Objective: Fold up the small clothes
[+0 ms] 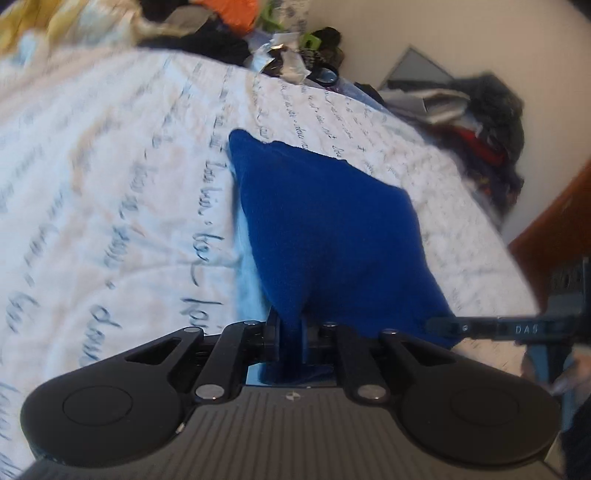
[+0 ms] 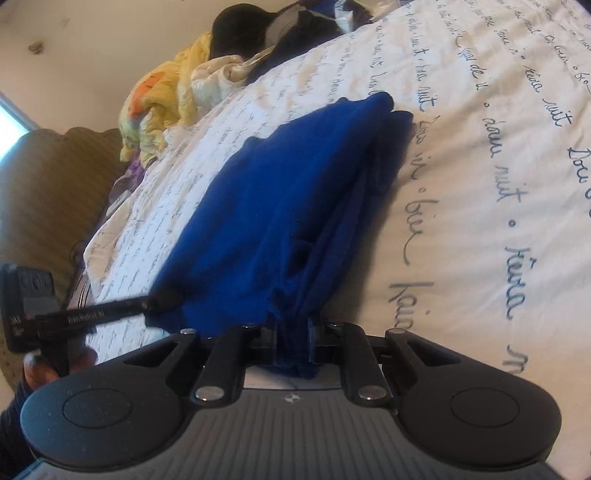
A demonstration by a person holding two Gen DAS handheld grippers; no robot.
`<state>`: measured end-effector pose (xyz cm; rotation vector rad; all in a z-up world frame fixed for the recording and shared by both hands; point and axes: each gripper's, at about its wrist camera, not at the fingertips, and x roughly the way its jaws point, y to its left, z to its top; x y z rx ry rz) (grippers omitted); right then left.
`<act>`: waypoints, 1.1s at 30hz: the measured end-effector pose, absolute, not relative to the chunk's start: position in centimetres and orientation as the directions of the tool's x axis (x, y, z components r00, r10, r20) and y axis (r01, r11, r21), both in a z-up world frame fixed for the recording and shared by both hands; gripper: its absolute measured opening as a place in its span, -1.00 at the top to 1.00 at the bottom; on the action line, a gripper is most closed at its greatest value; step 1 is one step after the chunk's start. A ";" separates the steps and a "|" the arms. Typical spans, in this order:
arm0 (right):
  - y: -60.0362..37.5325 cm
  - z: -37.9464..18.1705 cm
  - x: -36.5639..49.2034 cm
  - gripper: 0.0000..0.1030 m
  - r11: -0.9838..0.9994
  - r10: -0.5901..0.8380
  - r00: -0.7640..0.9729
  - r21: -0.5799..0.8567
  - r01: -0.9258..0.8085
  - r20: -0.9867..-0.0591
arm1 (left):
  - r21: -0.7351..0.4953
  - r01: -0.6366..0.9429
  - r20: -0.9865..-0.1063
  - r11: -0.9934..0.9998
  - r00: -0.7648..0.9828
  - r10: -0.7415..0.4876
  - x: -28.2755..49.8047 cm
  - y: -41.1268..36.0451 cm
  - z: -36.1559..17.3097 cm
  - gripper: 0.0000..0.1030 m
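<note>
On script-printed white bedding (image 1: 110, 184), blue garment (image 1: 325, 221) lies; clutter behind.

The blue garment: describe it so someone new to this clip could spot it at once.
Start from the bed, covered by a white quilt printed with lines of dark handwriting. On its middle lies the blue garment, with its near edge pinched by the left gripper and the right gripper. It is the only solid royal-blue piece; the other clothes are heaped at the bed's far edge.

A white bedspread (image 1: 110, 184) printed with cursive script covers the bed. A crumpled yellow blanket (image 2: 162, 99) lies at its far edge beside dark clothes (image 2: 240, 29).
</note>
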<state>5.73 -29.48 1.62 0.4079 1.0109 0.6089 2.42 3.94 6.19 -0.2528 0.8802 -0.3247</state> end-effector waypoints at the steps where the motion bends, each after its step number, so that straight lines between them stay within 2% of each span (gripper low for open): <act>1: -29.6 1.0 5.6 0.63 0.783 0.621 0.388 0.563 -0.265 -0.681 | -0.299 0.182 -0.720 0.937 0.601 -0.347 2.1 3.7 6.3 0.62; 2: -29.9 0.5 5.6 0.57 0.784 0.618 0.388 0.569 -0.248 -0.683 | -0.254 0.192 -0.715 0.948 0.623 -0.318 1.5 3.4 6.6 0.52; 3: -30.6 0.5 5.5 0.46 0.765 0.639 0.393 0.602 -0.229 -0.661 | -0.216 0.208 -0.694 0.954 0.654 -0.300 0.7 3.2 7.2 0.21; 4: -31.2 0.7 5.5 0.20 0.758 0.640 0.402 0.623 -0.191 -0.655 | -0.188 0.228 -0.661 0.955 0.690 -0.295 -0.3 3.1 7.7 -0.22; 5: -31.7 1.3 5.3 -0.15 0.757 0.630 0.431 0.634 -0.156 -0.646 | -0.168 0.249 -0.621 0.954 0.725 -0.299 -1.2 2.9 8.2 -0.39; 6: -32.3 2.1 5.0 -0.26 0.751 0.625 0.477 0.642 -0.152 -0.618 | -0.147 0.276 -0.587 0.950 0.749 -0.308 -1.8 2.4 8.6 -0.56; 9: -32.2 4.3 5.0 -0.30 0.725 0.642 0.556 0.653 -0.219 -0.527 | -0.103 0.344 -0.576 0.933 0.744 -0.338 -1.6 -0.1 8.5 -0.48; 10: -31.4 4.5 5.7 -0.30 0.723 0.653 0.538 0.650 -0.233 -0.533 | -0.114 0.360 -0.588 0.926 0.727 -0.355 -1.0 -1.0 7.9 -0.38; 13: -28.2 3.7 8.2 -0.24 0.777 0.616 0.487 0.578 -0.249 -0.619 | -0.098 0.383 -0.649 0.918 0.675 -0.351 0.9 -3.4 5.1 -0.34; 14: -27.2 2.8 8.9 0.16 0.817 0.571 0.472 0.523 -0.243 -0.672 | -0.086 0.375 -0.682 0.923 0.653 -0.329 1.5 -3.7 3.7 -0.34; 15: -26.7 2.0 9.1 0.49 0.850 0.525 0.488 0.463 -0.252 -0.697 | -0.064 0.374 -0.657 0.925 0.682 -0.321 1.2 -3.7 3.2 -0.33; 16: -26.9 1.7 8.8 0.61 0.863 0.505 0.514 0.425 -0.274 -0.694 | -0.040 0.391 -0.652 0.920 0.687 -0.320 0.6 -3.7 3.0 -0.34; 17: -27.9 1.5 8.9 0.71 0.848 0.528 0.506 0.454 -0.272 -0.682 | -0.025 0.399 -0.649 0.916 0.691 -0.319 0.1 -3.7 2.9 -0.35; 20: -30.1 1.3 8.7 0.71 0.823 0.558 0.499 0.521 -0.227 -0.663 | -0.058 0.389 -0.652 0.919 0.682 -0.330 -0.7 -2.9 3.9 -0.35; 23: -29.5 4.0 8.0 0.61 0.849 0.516 0.549 0.476 -0.229 -0.658 | -0.091 0.394 -0.609 0.915 0.705 -0.364 -1.3 -2.6 5.8 -0.43; 24: -29.2 5.4 7.6 0.60 0.848 0.514 0.596 0.468 -0.247 -0.617 | -0.086 0.411 -0.597 0.908 0.708 -0.377 -1.1 -2.9 6.2 -0.52; 25: -28.7 6.7 7.5 0.49 0.845 0.519 0.644 0.453 -0.285 -0.562 | -0.078 0.424 -0.592 0.902 0.708 -0.385 -0.8 -3.3 6.3 -0.58; 26: -28.0 7.6 7.7 0.16 0.843 0.524 0.664 0.438 -0.313 -0.534 | -0.070 0.433 -0.594 0.899 0.706 -0.386 -0.3 -3.9 6.1 -0.59; 27: -27.0 8.3 8.8 -0.10 0.846 0.523 0.665 0.420 -0.328 -0.534 | -0.069 0.439 -0.606 0.896 0.695 -0.387 0.3 -4.4 5.6 -0.59; 28: -25.8 8.4 10.3 -0.49 0.854 0.514 0.654 0.404 -0.328 -0.555 | -0.074 0.436 -0.631 0.897 0.676 -0.381 1.2 -4.9 4.9 -0.57; 30: -23.8 7.1 13.4 -0.54 0.887 0.461 0.606 0.337 -0.315 -0.648 | -0.098 0.409 -0.681 0.907 0.637 -0.361 2.4 -5.2 3.2 -0.53; 32: -23.1 3.8 15.9 -0.57 0.944 0.314 0.552 0.192 -0.268 -0.773 | -0.085 0.416 -0.645 0.905 0.670 -0.368 2.0 -5.2 2.7 -0.60; 33: -23.4 3.2 15.6 -0.67 0.943 0.300 0.616 0.129 -0.306 -0.729 | -0.083 0.412 -0.641 0.908 0.675 -0.365 1.8 -5.3 2.6 -0.60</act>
